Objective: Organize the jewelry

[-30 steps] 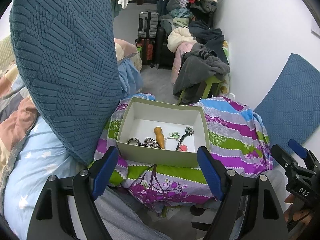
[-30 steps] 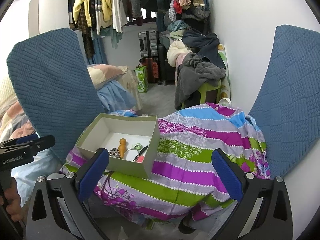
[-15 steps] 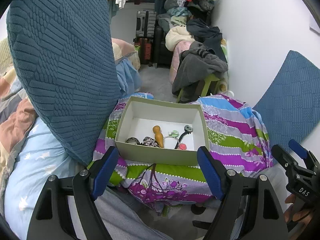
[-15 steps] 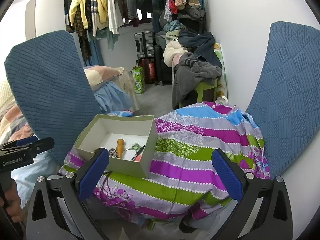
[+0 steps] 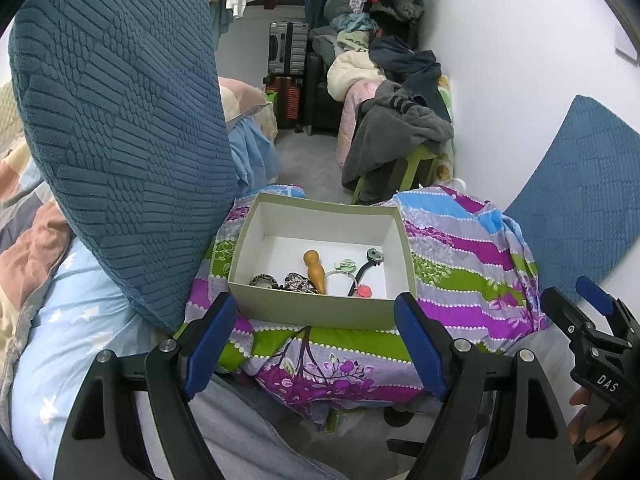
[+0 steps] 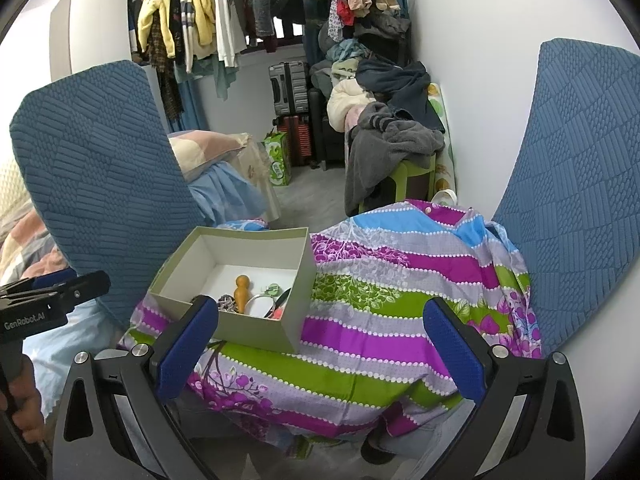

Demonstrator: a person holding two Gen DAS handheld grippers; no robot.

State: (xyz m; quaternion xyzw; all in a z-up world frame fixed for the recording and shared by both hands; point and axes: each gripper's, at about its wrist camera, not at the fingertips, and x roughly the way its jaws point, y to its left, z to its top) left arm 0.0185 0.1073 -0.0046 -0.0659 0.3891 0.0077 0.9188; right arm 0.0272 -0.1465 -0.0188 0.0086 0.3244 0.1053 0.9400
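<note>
An open pale green box (image 5: pixel 320 312) (image 6: pixel 260 330) sits on a striped floral cloth (image 5: pixel 460 276) (image 6: pixel 380 304). Inside lie a wooden peg-shaped piece (image 5: pixel 314 270) (image 6: pixel 241 292), a dark patterned bracelet (image 5: pixel 262 280), a beaded piece (image 5: pixel 298 284), a thin silver ring (image 5: pixel 340 276), a black hair clip (image 5: pixel 366 266) and a pink bead (image 5: pixel 364 291). My left gripper (image 5: pixel 316 344) is open and empty, just in front of the box. My right gripper (image 6: pixel 316 348) is open and empty, over the cloth to the right of the box.
A blue textured cushion (image 5: pixel 120 140) stands close to the box's left side. Another blue cushion (image 6: pixel 580 200) leans on the white wall at right. A stool piled with clothes (image 6: pixel 392 152) and suitcases (image 6: pixel 290 88) stand behind.
Both cameras have shifted slightly, and the box sits a little lower in view. Both grippers stay open and empty.
</note>
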